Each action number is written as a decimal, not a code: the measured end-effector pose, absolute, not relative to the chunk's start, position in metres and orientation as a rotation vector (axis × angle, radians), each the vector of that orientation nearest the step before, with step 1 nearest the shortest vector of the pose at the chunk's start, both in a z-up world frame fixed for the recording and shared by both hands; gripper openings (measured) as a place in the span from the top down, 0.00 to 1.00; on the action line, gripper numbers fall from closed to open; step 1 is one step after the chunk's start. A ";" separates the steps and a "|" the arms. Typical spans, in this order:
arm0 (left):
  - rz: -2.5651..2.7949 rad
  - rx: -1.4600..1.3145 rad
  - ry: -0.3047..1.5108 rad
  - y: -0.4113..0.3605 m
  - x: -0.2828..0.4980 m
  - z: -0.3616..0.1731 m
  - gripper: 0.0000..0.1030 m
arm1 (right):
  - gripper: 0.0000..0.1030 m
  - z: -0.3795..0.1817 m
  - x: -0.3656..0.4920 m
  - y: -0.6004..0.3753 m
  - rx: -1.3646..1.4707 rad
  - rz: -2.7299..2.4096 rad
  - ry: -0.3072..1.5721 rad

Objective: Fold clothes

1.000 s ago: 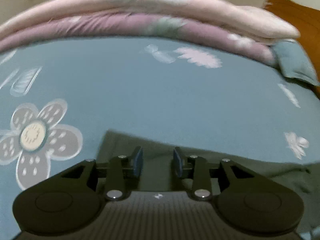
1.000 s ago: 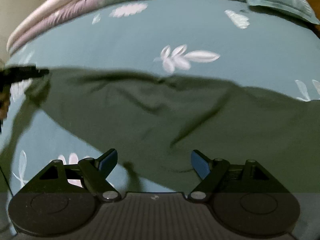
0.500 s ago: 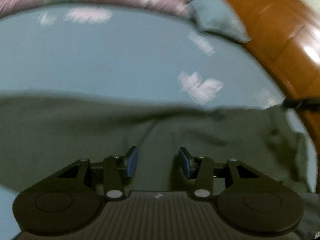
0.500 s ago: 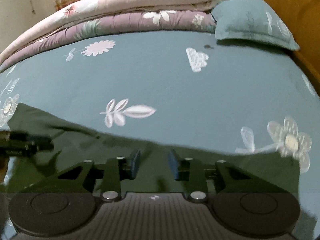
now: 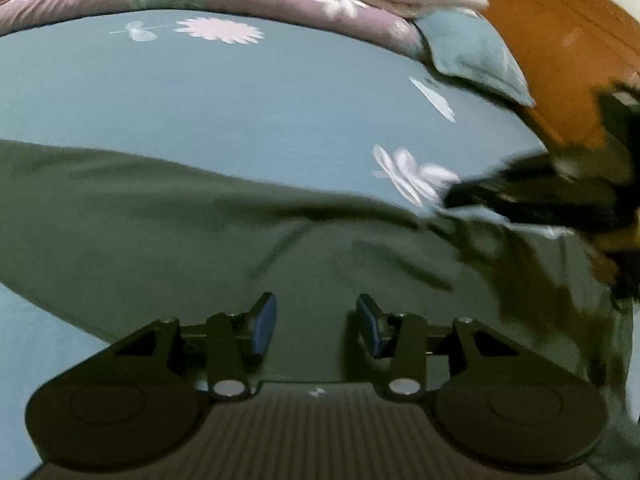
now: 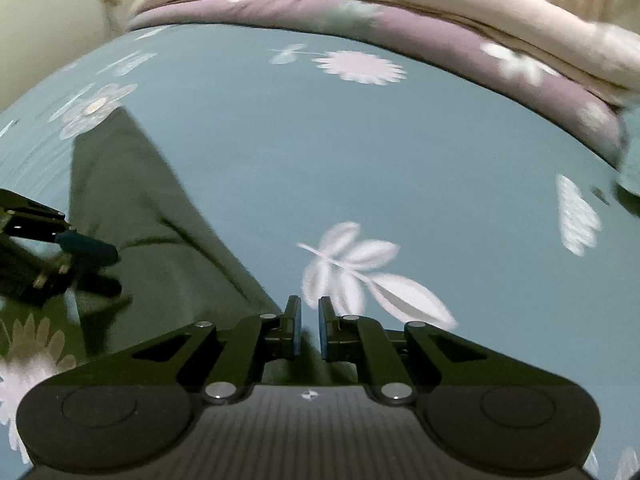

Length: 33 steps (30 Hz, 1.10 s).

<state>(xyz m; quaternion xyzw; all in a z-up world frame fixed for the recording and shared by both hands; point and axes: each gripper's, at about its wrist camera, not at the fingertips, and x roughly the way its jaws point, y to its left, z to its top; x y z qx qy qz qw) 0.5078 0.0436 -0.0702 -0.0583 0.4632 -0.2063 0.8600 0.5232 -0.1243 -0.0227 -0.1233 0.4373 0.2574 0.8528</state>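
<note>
A dark olive-green cloth garment is lying spread and creased across the near part of the bed's teal flower-printed sheet, no fold in it yet. The left gripper is hovering over its middle, half spread and pinching nothing. At the garment's right edge the right gripper is closing, nearly pressed together; whether cloth is caught cannot be told. Folding is apparently only beginning.
</note>
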 end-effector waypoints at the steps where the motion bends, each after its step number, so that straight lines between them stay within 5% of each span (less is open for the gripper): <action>1: -0.424 -0.109 0.965 0.041 0.504 -0.074 0.53 | 0.89 -0.029 0.525 -0.120 -0.266 0.567 0.922; 13: -0.426 -0.162 0.966 0.044 0.505 -0.076 0.44 | 0.86 -0.053 0.499 -0.101 -0.448 0.612 0.809; 20: -0.422 -0.141 0.973 0.036 0.504 -0.075 0.41 | 0.98 -0.049 0.507 -0.095 -0.484 0.605 0.826; 33: -0.534 -0.013 0.917 0.018 0.500 -0.053 0.42 | 0.90 -0.017 0.491 -0.115 -0.154 0.709 1.002</action>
